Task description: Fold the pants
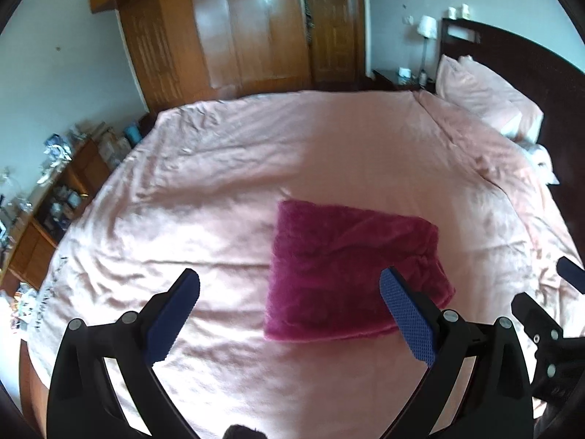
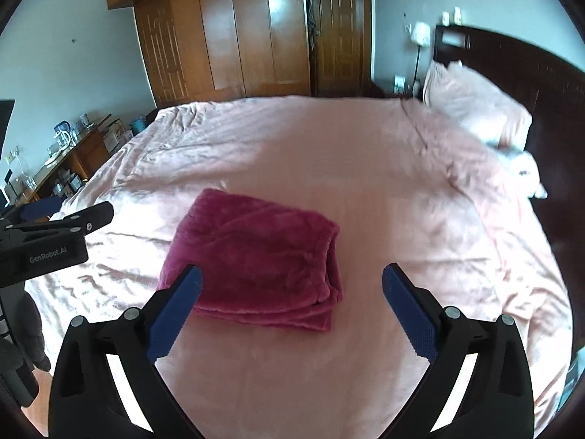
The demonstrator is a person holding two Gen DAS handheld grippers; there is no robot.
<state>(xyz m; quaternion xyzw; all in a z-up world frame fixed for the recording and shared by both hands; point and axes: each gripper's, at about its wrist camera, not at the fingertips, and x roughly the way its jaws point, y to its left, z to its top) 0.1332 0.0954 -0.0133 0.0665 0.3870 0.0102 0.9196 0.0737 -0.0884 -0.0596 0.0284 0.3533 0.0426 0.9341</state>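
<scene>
The fuzzy magenta pants (image 1: 351,267) lie folded into a compact rectangle on the pink bedspread (image 1: 204,183); they also show in the right wrist view (image 2: 256,259). My left gripper (image 1: 289,292) is open and empty, held above the bed just in front of the pants, its right finger over their near right corner. My right gripper (image 2: 292,289) is open and empty, its left finger over the pants' near left corner. Each gripper shows at the edge of the other's view: the right one (image 1: 548,314), the left one (image 2: 55,234).
Pink pillows (image 2: 475,109) lean on a dark headboard (image 2: 530,73) at the far right. A wooden wardrobe (image 2: 226,33) and door stand behind the bed. A cluttered wooden desk (image 2: 69,153) runs along the left wall. A bedside lamp (image 1: 426,29) stands by the headboard.
</scene>
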